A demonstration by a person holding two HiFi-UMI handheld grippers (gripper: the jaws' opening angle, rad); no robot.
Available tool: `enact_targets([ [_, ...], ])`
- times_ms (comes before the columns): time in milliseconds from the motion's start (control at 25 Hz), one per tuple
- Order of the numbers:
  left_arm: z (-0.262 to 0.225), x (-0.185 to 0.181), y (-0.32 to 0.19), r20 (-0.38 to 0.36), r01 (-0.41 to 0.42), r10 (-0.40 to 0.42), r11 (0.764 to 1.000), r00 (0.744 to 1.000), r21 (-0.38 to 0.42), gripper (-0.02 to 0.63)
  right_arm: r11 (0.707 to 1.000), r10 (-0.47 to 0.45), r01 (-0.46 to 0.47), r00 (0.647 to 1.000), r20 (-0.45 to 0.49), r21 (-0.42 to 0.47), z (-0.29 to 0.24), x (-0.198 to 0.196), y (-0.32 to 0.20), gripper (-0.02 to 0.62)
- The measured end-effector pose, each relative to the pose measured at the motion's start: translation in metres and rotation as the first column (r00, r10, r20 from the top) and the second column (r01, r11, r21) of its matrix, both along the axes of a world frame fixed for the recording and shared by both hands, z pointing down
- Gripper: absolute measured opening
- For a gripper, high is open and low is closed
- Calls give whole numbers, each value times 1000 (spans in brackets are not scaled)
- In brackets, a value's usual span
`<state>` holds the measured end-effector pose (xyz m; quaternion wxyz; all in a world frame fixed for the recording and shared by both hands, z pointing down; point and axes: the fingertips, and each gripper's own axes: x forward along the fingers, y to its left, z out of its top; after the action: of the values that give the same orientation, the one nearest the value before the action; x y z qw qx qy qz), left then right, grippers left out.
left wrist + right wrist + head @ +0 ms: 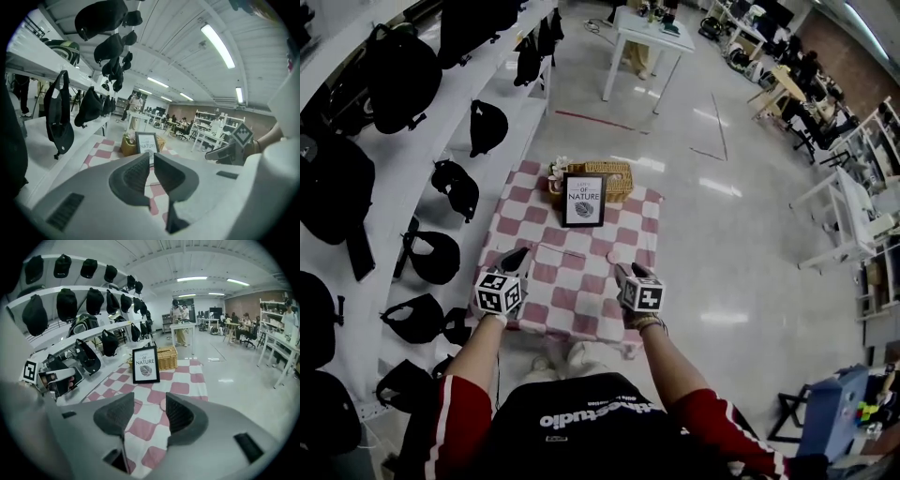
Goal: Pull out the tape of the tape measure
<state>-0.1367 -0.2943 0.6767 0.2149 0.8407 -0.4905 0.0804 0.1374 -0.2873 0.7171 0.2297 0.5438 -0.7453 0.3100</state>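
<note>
A small round pink tape measure [614, 255] lies on the pink-and-white checked tablecloth [581, 300]. In the right gripper view the tape measure [163, 404] shows just past the right jaw, with a thin strip running left from it across the cloth. My right gripper [630, 273] hovers open just short of it, nothing between its jaws [150, 401]. My left gripper [518, 257] hangs over the cloth's left part, its jaws [151, 158] almost touching, and I see nothing between them. The tape measure is hidden in the left gripper view.
A framed "OF NATURE" picture [583, 199] stands at the table's far side before a wicker basket [609, 174]. White shelves with black caps and bags [455, 187] run close along the left. Shiny floor lies to the right, a white table [649, 37] farther off.
</note>
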Motion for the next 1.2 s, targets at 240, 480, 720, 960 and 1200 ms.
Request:
enact_targets([
  [240,-46,10,29,-44,-48,51,996,998,78,18,990,-63,64,998,-11,124,-59,-22,19,210],
  [480,-88,15,58,-38,-119,125,985,991,127,18,965,-65,66,998,-13,255,-122,-42,36,206],
  [720,-133,17,83,-55,-155,168,970,984,190,18,938,-28,7,998,56,347,-175,-54,73,196],
  [960,-187,25,103,-50,-186,208,942,977,280,11,902,0,-19,999,44,432,-215,-44,96,181],
  [1200,-245,21,120,-31,-189,213,918,977,349,8,844,39,-70,997,69,532,-277,-42,109,169],
])
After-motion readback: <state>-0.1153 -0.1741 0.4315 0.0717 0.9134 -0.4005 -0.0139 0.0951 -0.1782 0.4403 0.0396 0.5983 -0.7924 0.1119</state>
